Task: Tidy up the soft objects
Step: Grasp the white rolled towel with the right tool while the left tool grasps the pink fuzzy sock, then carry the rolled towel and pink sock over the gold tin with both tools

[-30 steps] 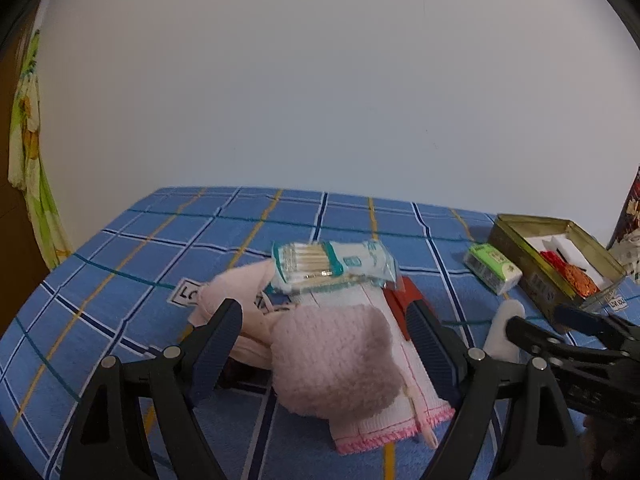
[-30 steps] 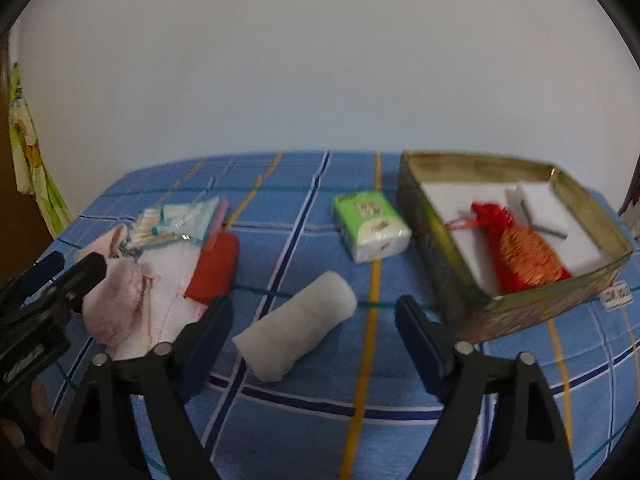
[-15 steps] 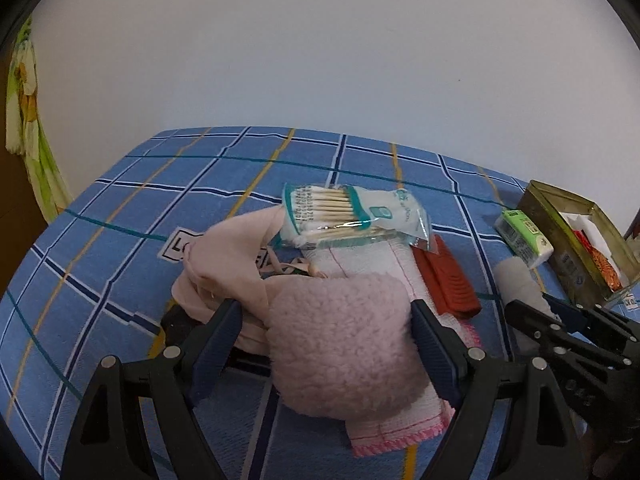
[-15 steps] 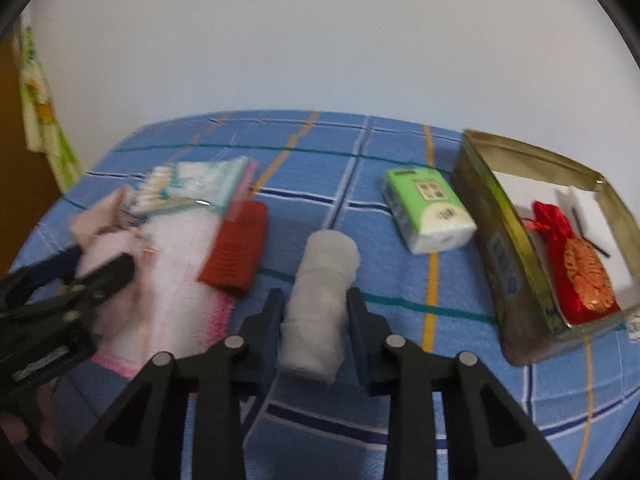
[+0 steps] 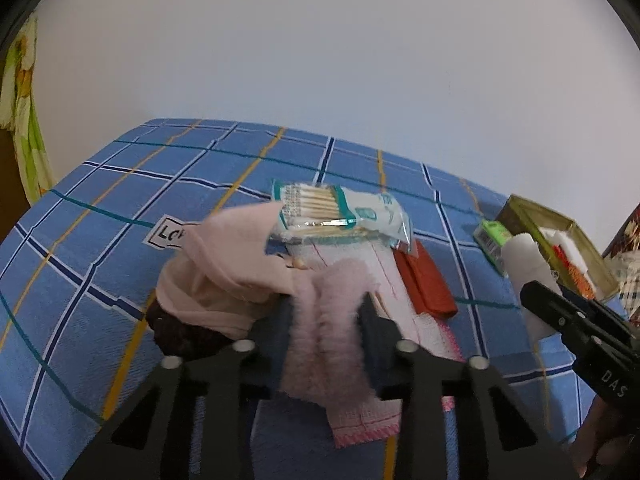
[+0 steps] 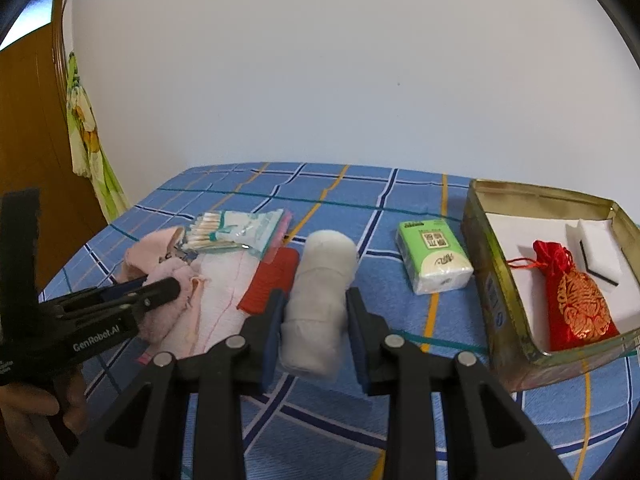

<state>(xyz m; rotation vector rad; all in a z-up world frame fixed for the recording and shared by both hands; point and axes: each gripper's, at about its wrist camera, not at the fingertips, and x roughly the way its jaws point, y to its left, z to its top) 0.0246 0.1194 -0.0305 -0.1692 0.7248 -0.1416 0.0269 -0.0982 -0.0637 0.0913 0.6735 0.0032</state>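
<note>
Left wrist view: the left gripper [image 5: 326, 322] is closing its jaws on the fluffy pink cloth [image 5: 324, 344] at six o'clock, the pile already bunching between the pads. A cotton-swab packet [image 5: 340, 214] is lying at twelve o'clock of it, a red pouch [image 5: 424, 284] at two o'clock.

Right wrist view: the right gripper [image 6: 314, 330] is holding the white rolled towel [image 6: 320, 300] at six o'clock, pads narrowed onto its sides. The tin box [image 6: 490, 280] is sitting at three o'clock.

Judging by this, grasping is ending; next, each piece likely needs lifting clear and carrying toward the tin.
</note>
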